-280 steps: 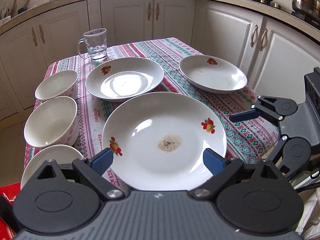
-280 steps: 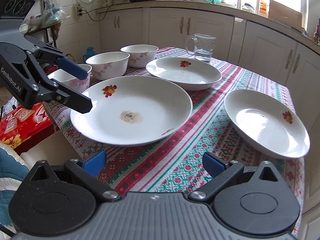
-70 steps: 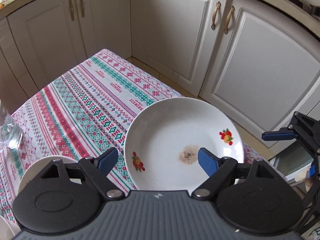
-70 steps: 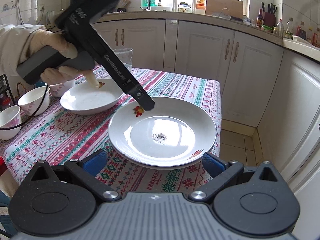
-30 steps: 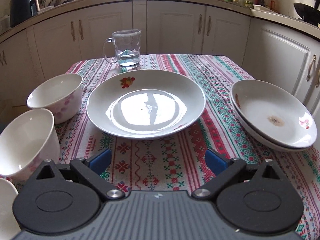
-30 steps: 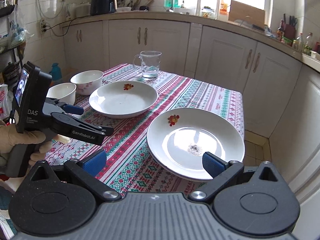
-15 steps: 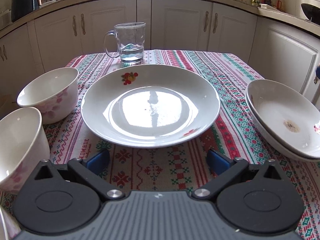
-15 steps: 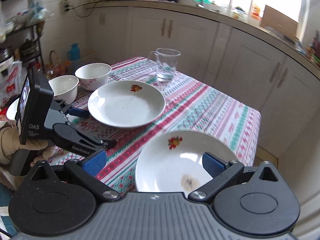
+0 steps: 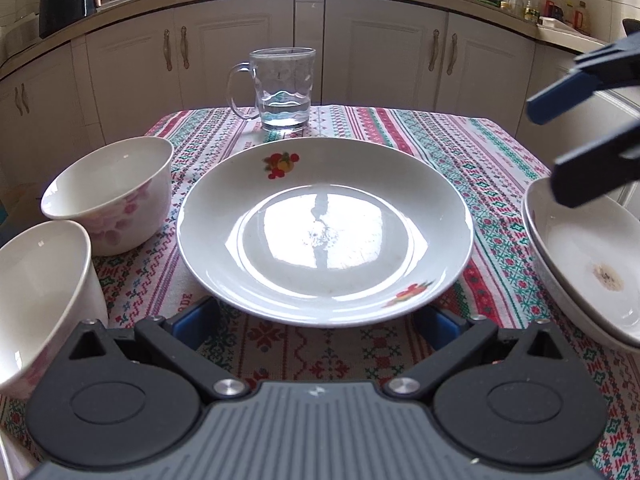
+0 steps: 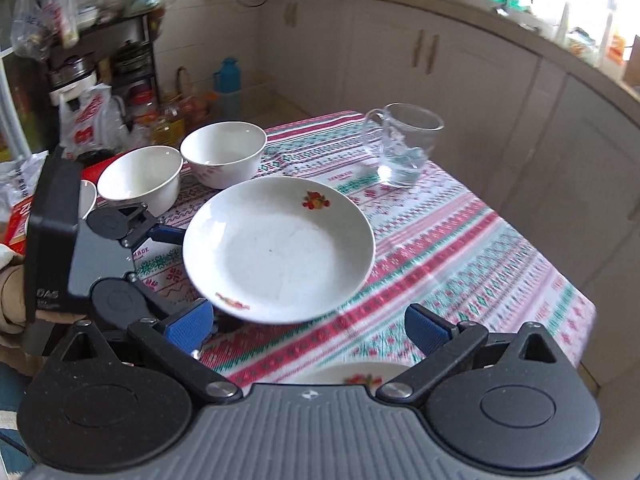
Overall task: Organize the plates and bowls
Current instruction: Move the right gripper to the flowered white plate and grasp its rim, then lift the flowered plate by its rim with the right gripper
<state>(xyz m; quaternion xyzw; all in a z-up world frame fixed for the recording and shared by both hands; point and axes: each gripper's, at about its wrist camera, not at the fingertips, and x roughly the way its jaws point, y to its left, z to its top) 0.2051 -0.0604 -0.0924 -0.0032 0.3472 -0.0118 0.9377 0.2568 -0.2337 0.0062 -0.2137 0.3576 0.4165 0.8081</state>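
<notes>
A white plate (image 9: 324, 232) with fruit prints lies mid-table on the striped tablecloth (image 9: 500, 160). My left gripper (image 9: 316, 322) stands open wide at the plate's near rim, its blue fingertips (image 9: 196, 320) partly tucked under the rim on either side, pressing nothing. The right wrist view shows that plate (image 10: 280, 248) with the left gripper (image 10: 176, 276) at its left edge. My right gripper (image 10: 308, 328) is open and empty, hovering above the cloth. Two stacked plates (image 9: 580, 260), the top one stained brown, sit at the right, with the right gripper (image 9: 572, 140) above them.
Two white bowls (image 9: 108, 192) (image 9: 36, 292) stand left of the plate. A glass mug (image 9: 284, 88) with some water is at the table's far edge. Cabinets ring the table. Bags and a shelf of clutter (image 10: 100, 92) fill the floor to the left.
My left gripper has crept forward, so the plate's near rim now covers its fingertips. My right gripper has swung left, off the stacked plates, and now shows in the left wrist view.
</notes>
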